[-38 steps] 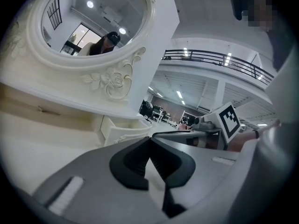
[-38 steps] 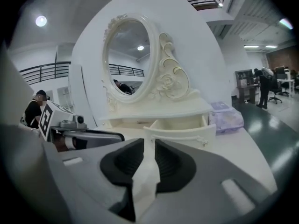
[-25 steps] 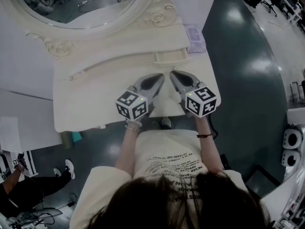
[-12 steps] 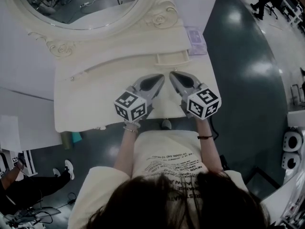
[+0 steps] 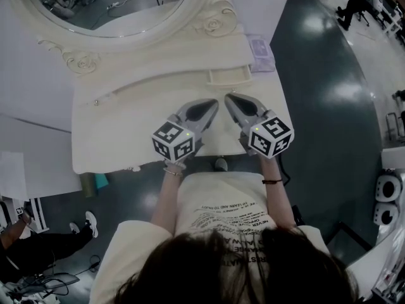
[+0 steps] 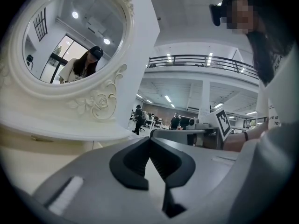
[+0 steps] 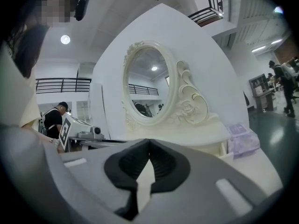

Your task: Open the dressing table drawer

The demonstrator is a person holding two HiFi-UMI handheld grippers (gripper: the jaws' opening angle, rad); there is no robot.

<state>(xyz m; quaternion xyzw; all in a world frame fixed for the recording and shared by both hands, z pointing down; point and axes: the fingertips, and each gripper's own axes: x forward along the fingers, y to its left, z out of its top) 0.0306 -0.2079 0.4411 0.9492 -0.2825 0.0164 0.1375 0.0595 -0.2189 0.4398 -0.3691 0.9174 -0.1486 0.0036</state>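
Drawer [image 5: 229,76] sits at twelve o'clock from our gripper tips and looks partly pulled out. Nearest us, we hold the left gripper [image 5: 214,101] and right gripper [image 5: 229,97] over the tabletop [image 5: 126,138], tips side by side, both with jaws pressed together and empty. At eleven o'clock, farther back, is the mirror [image 5: 107,5].
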